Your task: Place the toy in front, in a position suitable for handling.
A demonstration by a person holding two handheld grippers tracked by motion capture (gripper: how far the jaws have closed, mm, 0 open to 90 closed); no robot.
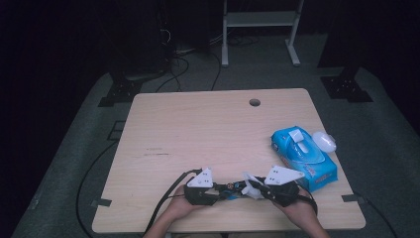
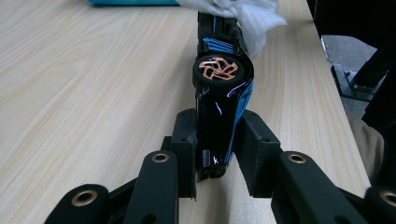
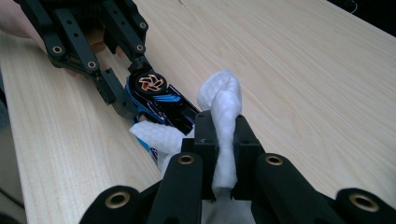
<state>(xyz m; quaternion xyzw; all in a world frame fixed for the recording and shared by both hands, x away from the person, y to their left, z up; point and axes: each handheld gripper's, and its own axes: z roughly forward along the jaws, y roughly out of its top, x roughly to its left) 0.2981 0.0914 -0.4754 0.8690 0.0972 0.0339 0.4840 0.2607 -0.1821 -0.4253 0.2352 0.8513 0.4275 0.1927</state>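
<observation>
A black and blue toy car (image 2: 219, 100) with copper-coloured wheels lies on its side near the table's front edge. My left gripper (image 2: 217, 154) is shut on one end of it. A crumpled white wipe (image 3: 223, 121) is clamped in my right gripper (image 3: 223, 140), which is shut on it, and the wipe rests against the far end of the toy car (image 3: 159, 100). In the high view the left gripper (image 1: 218, 191) and the right gripper (image 1: 255, 188) face each other, with the toy car (image 1: 232, 188) between them.
A blue pack of wet wipes (image 1: 303, 156) with its white lid flipped up lies at the right of the wooden table (image 1: 198, 129). A white rounded object (image 1: 324, 141) sits beside it. A round cable hole (image 1: 254, 102) is near the far edge.
</observation>
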